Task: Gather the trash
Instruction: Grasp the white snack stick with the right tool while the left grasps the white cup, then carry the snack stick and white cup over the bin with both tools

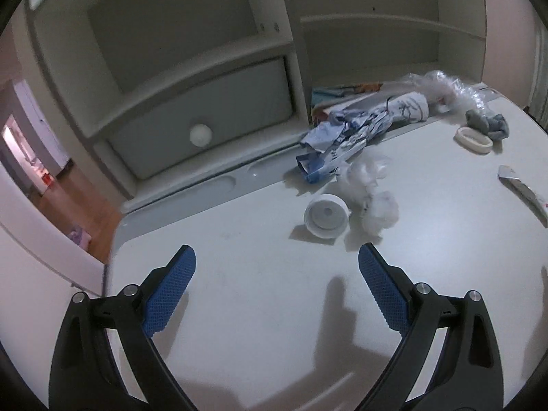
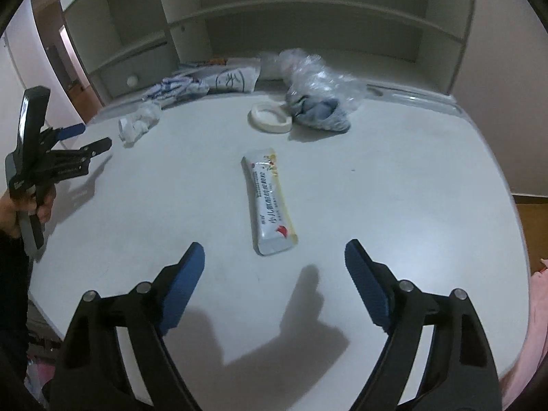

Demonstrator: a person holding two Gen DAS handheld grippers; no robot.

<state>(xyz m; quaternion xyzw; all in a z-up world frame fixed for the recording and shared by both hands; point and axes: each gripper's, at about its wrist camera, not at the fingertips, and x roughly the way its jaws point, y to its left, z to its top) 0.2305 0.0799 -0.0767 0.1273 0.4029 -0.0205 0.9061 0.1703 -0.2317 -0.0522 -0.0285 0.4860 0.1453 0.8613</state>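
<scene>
Left gripper [image 1: 277, 257]: jaws wide apart, empty, above the white desk [image 1: 260, 308]. Ahead of it, near, a white cup [image 1: 326, 215] on its side, with crumpled tissue [image 1: 376, 202] just beside. Blue-white wrapper [image 1: 346, 130] lies further back by the shelf unit [image 1: 205, 109].

Right gripper [image 2: 274, 251]: jaws wide apart, empty. Sachet [image 2: 271, 202] lies flat on the desk just ahead, between the finger lines. Beyond: white ring [image 2: 270, 120], grey-blue cloth [image 2: 318, 113] touching it, clear plastic [image 2: 318, 75] behind
</scene>
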